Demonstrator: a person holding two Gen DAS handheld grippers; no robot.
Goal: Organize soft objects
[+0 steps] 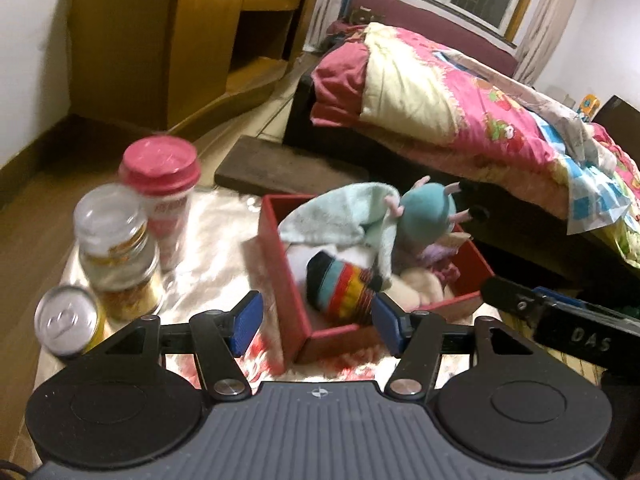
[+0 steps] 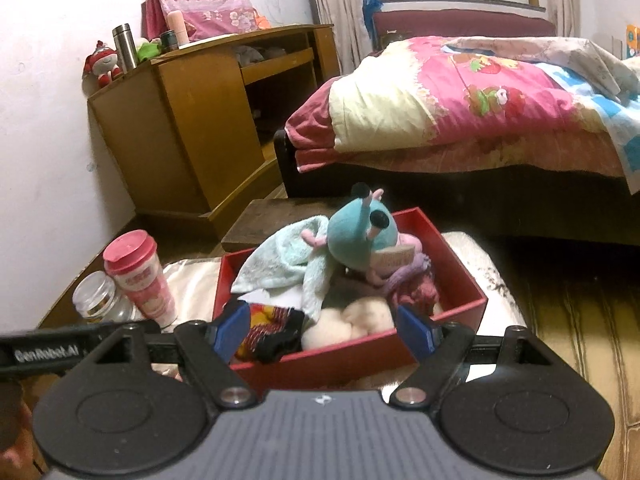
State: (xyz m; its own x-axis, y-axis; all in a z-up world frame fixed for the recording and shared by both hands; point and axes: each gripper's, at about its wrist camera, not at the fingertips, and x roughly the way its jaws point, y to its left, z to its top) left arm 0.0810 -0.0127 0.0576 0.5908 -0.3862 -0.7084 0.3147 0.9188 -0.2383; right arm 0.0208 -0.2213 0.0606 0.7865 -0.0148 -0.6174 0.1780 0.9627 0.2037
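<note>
1. Centrally, the left gripper (image 1: 316, 320) stands with its blue pads (image 1: 247, 322) spread wide and nothing between them, poised at the near corner of the red box (image 1: 280, 280).
2. Likewise, the right gripper (image 2: 324, 326) has its blue-padded fingers (image 2: 416, 334) set well apart and holds nothing; it hovers at the near wall of the red box (image 2: 360, 360), which lies at 12 o'clock from it.
3. Inside the box, nearest the left gripper, lies a striped sock (image 1: 340, 284) in black, teal, red and yellow bands; in the right wrist view the striped sock (image 2: 272, 330) sits at the near-left corner.
4. Beside the sock, at 3 o'clock from it, rests a cream plush lump (image 2: 352, 318).
5. Over the box's left half drapes a pale green towel (image 2: 284, 264), hanging partly over the rim.
6. At the far side of the box sits a teal plush toy (image 2: 360, 240) with pink feelers, touching the towel; in the left wrist view the teal plush toy (image 1: 428, 212) lies at 1 o'clock from the gripper.
7. At 4 o'clock from the toy lies pink and lilac knitted fabric (image 2: 416, 284).
8. Outside the box, at 10 o'clock from the left gripper, stand a pink-lidded cup (image 1: 164, 184), a glass jar (image 1: 116, 248) and a drink can (image 1: 68, 324), all on a shiny white cloth (image 1: 216, 240).
9. Beyond, at 1 o'clock, stands a bed with a pink quilt (image 2: 480, 92); at 11 o'clock, a wooden cabinet (image 2: 180, 120).
</note>
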